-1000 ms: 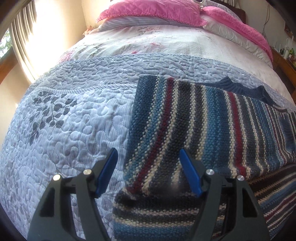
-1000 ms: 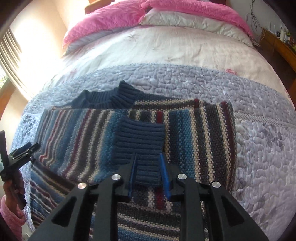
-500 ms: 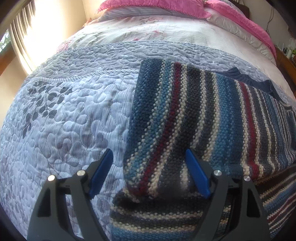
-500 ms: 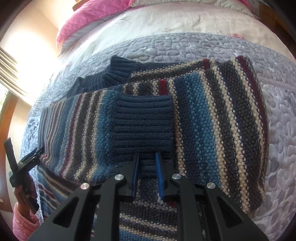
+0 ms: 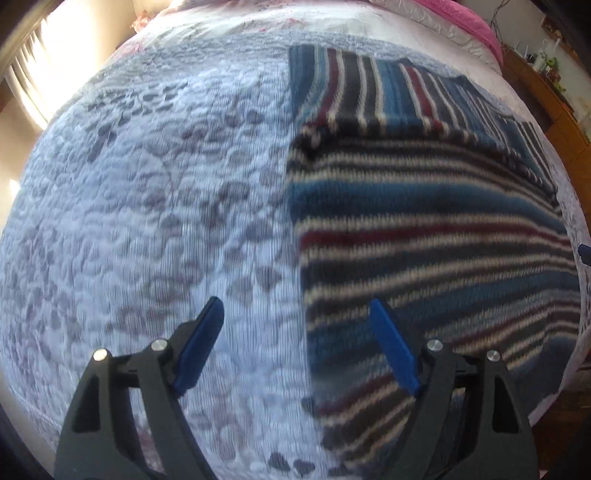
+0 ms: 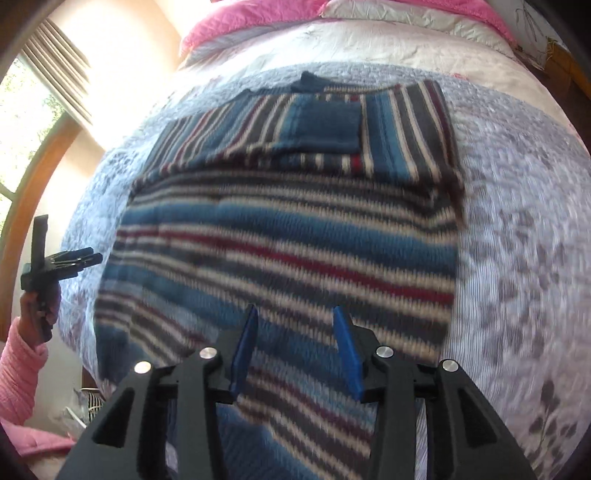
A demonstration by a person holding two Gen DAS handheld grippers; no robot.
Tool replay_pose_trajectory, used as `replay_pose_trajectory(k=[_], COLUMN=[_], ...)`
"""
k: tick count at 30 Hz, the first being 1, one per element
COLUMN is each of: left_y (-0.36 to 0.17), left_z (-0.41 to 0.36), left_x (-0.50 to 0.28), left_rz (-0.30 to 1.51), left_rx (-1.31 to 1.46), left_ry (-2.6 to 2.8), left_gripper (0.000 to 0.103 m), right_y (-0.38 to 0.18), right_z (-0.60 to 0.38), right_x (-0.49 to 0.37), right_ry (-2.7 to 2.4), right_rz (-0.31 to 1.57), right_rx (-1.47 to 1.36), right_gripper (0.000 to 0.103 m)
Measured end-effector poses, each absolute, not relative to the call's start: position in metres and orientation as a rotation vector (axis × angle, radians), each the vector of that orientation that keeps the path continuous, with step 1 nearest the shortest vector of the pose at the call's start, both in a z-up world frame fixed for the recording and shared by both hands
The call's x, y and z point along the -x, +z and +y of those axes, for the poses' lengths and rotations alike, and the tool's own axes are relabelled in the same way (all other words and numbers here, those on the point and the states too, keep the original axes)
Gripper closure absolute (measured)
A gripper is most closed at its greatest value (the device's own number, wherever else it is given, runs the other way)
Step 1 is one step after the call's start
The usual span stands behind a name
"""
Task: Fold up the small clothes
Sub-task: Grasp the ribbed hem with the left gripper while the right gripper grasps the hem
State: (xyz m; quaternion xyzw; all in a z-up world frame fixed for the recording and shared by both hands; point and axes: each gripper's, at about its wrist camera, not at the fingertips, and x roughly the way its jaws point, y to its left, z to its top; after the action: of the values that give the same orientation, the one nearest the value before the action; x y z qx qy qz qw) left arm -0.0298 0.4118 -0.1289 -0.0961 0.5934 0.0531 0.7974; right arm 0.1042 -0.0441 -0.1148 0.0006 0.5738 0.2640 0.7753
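Hovering both grippers, left gripper (image 5: pixel 295 332) and right gripper (image 6: pixel 293 338), jaws apart, empty, we see the striped sweater (image 6: pixel 280 236) flat on the quilted bed (image 5: pixel 147 203), collar toward the pink pillows (image 6: pixel 251 18) at frame top

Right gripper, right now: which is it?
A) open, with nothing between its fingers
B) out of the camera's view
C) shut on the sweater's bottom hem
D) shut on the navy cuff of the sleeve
A: the right gripper has its blue fingers spread apart above the striped sweater, with only sweater surface showing in the gap, while the navy cuff lies flat farther up on the folded sleeves.
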Motion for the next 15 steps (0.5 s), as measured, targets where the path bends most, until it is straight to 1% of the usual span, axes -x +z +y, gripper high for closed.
replay_pose_trajectory(k=[3, 6, 10, 15], left_y=[-0.15, -0.163, -0.16, -0.154], left_z=[0.406, 0.394, 0.372, 0.346], left_x=[0.084, 0.117, 0.129, 0.136], left_rz=[1.341, 1.358, 1.32, 1.308], left_rx=[0.318, 0.393, 0.319, 0.311], left_ry=[0.082, 0.059, 0.084, 0.037], left_gripper=[0.022, 0.022, 0.022, 0.022], right_y=[-0.127, -0.138, -0.152, -0.149], right_z=[-0.067, -0.083, -0.096, -0.094], right_x=[-0.054, -0.017, 0.006, 0.02], right_ry=[0.542, 0.512, 0.494, 0.507], right_rz=[1.281, 1.307, 1.341, 1.334], right_rx=[-0.029, -0.032, -0.102, -0.114], right_gripper=[0.057, 0.055, 0.054, 0.054])
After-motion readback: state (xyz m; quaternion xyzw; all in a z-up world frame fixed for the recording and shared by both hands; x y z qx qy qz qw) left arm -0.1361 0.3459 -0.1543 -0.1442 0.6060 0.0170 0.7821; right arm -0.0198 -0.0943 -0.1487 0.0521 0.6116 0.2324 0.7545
